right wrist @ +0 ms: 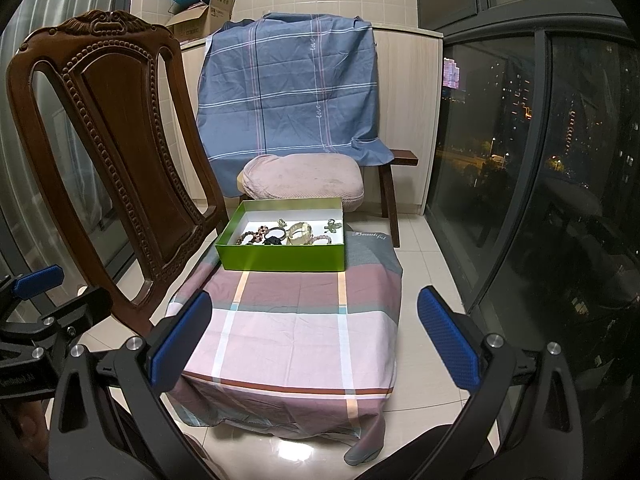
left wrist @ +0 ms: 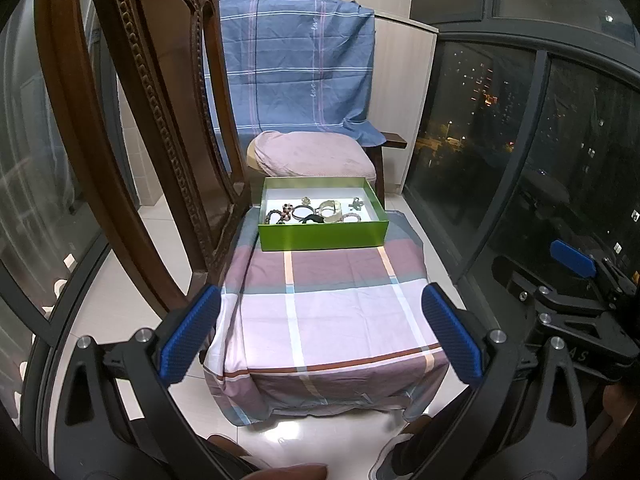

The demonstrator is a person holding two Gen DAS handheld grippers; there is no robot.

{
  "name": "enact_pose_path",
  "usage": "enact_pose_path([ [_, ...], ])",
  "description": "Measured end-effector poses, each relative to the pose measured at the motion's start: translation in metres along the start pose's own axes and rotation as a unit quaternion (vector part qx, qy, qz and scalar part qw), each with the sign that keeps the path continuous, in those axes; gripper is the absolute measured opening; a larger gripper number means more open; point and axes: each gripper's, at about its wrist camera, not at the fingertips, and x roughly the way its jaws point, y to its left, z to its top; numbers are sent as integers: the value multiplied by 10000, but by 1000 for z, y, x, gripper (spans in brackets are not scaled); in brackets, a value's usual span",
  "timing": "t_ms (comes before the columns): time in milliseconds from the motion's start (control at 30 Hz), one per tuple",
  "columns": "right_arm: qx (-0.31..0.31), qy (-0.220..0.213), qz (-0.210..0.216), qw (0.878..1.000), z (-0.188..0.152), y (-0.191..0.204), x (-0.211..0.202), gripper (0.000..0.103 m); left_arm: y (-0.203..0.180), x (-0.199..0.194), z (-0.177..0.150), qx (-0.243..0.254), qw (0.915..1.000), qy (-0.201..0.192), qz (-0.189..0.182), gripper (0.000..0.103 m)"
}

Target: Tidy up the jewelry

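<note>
A: From the left wrist, what shows?

B: The left tongs (left wrist: 320,332) gape wide, blue pads holding nothing, above the near end of a low table under a pink-and-mauve checked cloth (left wrist: 332,320). At its far end sits a green cardboard box with a white inside (left wrist: 320,236), holding a jumble of bead bracelets and bangles (left wrist: 316,212).

A: And the right wrist?

B: The right tongs (right wrist: 314,338) are equally wide and empty. A carved brown wooden chair (right wrist: 116,120) stands left of the table.

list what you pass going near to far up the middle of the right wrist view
right gripper → plaid cloth → green box with jewelry → pink cushion → blue sheet
</note>
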Motion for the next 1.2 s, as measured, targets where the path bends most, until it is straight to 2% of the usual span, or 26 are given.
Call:
enact_pose_path([
  [1200, 3, 4, -1, 10000, -1, 2, 0, 100, -1, 0, 4, 42, 10000, 15, -60, 99],
])
